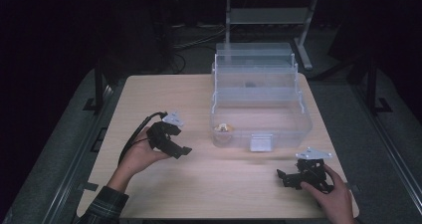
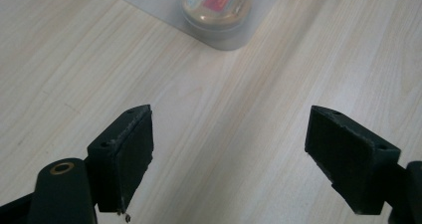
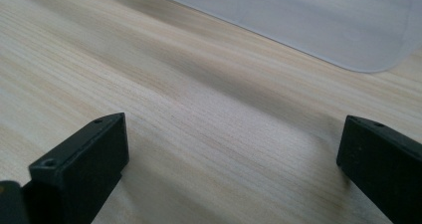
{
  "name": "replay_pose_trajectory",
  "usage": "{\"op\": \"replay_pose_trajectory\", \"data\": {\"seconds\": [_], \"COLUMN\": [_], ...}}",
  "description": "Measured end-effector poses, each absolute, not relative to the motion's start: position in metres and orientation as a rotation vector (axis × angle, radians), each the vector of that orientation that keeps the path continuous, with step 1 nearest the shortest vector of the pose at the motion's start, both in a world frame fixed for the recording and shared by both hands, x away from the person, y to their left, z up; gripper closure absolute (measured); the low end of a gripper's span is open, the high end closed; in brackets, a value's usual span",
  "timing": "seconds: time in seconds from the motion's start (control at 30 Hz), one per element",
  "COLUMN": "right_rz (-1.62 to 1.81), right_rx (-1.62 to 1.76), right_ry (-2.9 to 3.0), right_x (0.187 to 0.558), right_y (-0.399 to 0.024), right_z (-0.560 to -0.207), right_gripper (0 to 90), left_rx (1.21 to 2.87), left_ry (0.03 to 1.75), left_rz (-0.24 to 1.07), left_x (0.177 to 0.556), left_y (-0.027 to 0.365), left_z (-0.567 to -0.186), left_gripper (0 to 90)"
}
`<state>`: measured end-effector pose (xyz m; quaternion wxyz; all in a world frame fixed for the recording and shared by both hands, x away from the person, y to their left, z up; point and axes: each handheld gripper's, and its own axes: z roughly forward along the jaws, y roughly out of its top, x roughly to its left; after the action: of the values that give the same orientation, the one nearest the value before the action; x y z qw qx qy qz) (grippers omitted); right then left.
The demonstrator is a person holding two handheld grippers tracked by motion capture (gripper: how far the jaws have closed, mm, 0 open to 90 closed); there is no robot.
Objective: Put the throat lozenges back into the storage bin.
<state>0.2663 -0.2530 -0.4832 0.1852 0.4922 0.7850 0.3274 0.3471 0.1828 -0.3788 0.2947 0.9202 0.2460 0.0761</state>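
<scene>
The jaws of the left gripper are held wide, and nothing is held between them. A small round jar in the clear box is seen ahead of them. The right gripper jaws are held wide over the bare surface.

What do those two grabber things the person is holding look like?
Both are black. The left gripper has a black cable trailing from it and a grey three-cornered plate on top; the right gripper has such a plate too. Their jaws are flat black blocks. The left sleeve is plaid.

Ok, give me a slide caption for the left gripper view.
Open left gripper above the light wooden table, facing a small round jar inside the clear plastic box.
</scene>
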Motion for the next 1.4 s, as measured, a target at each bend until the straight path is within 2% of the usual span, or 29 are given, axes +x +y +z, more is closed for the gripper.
{"op": "replay_pose_trajectory", "data": {"seconds": [0.9,1.4], "right_rz": [0.921,0.921], "right_rx": [1.387,1.387], "right_ry": [2.211,2.211], "right_x": [0.266,0.266], "right_y": [-0.253,-0.253], "right_z": [-0.483,-0.483], "right_gripper": [0.0,0.0], "left_rx": [2.366,2.357], "left_ry": [0.776,0.856], "left_rz": [0.29,0.341], "left_x": [0.296,0.271], "left_y": [0.238,0.267], "left_z": [-0.423,-0.454], "left_gripper": [17.9,13.5]}}
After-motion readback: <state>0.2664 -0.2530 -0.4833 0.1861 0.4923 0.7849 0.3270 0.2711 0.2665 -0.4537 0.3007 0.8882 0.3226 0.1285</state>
